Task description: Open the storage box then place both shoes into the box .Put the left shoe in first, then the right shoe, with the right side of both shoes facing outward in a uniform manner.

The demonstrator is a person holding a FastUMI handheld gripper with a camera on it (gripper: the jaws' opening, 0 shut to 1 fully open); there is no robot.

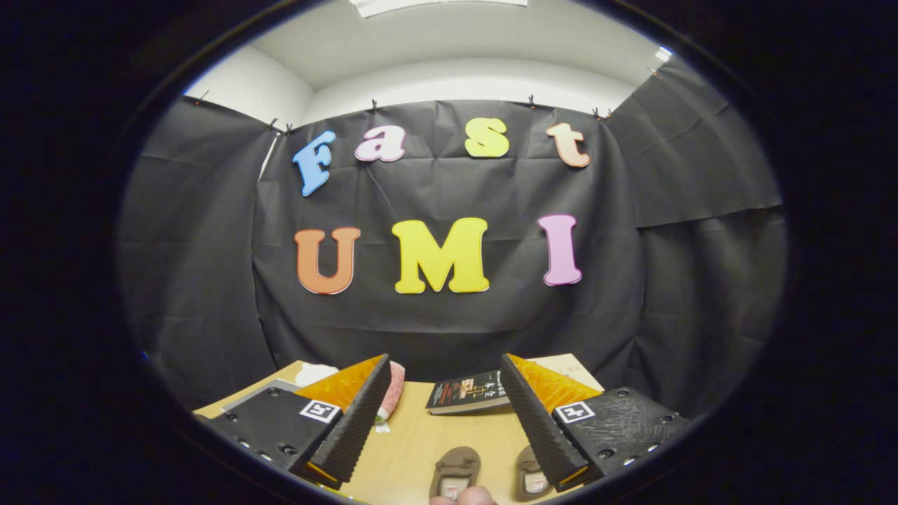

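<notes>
Two small brown shoes stand side by side on the wooden table, low between my fingers: one shoe near the middle and the other shoe partly hidden behind the right finger. My gripper is held above the table, open, with nothing between its fingers. A fingertip of a person's hand shows just below the shoes. I cannot make out a storage box.
A dark book lies on the table beyond the shoes, near the right finger. A pink and white soft object peeks out behind the left finger. A grey flat item lies at the table's left edge. Black cloth walls surround the table.
</notes>
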